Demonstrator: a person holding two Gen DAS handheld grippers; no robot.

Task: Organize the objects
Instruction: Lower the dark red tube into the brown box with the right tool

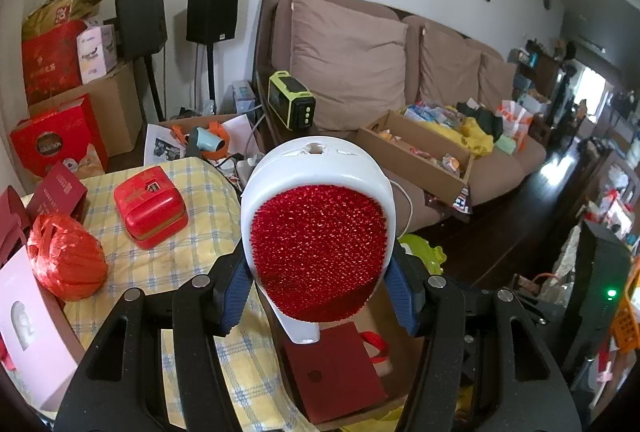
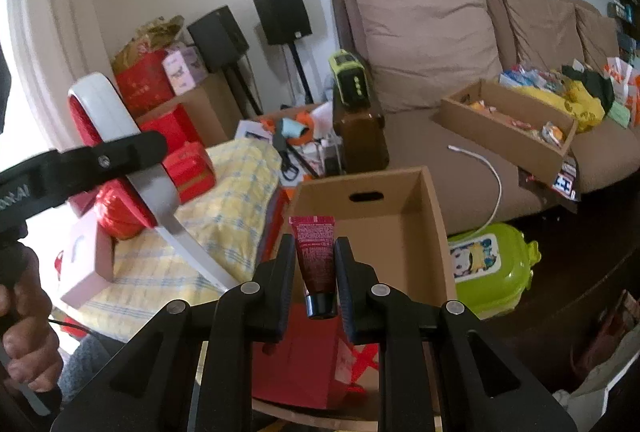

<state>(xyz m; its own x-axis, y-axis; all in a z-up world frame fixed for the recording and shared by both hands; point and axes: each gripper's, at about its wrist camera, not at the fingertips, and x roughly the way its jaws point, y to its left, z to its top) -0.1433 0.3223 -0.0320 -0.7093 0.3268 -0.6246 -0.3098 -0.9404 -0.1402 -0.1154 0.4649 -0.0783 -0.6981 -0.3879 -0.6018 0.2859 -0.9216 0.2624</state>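
Observation:
My left gripper (image 1: 320,268) is shut on a white lint brush with a red bristle face (image 1: 316,244), held upright above the edge of a yellow checked cloth (image 1: 192,252). The same brush (image 2: 116,152) shows at the left of the right wrist view, clamped by the left gripper. My right gripper (image 2: 316,272) is shut on a dark red tube with a black cap (image 2: 316,260), cap toward the camera, held over an open cardboard box (image 2: 400,232). A red paper bag (image 2: 296,360) lies in that box.
On the cloth sit a red tin (image 1: 150,206), a red plastic bag (image 1: 66,264) and a pink box (image 1: 28,332). A brown sofa (image 1: 400,72) carries a cardboard tray (image 1: 416,156) of snacks. A green lidded box (image 2: 492,268) stands on the floor. Speakers and red gift boxes stand behind.

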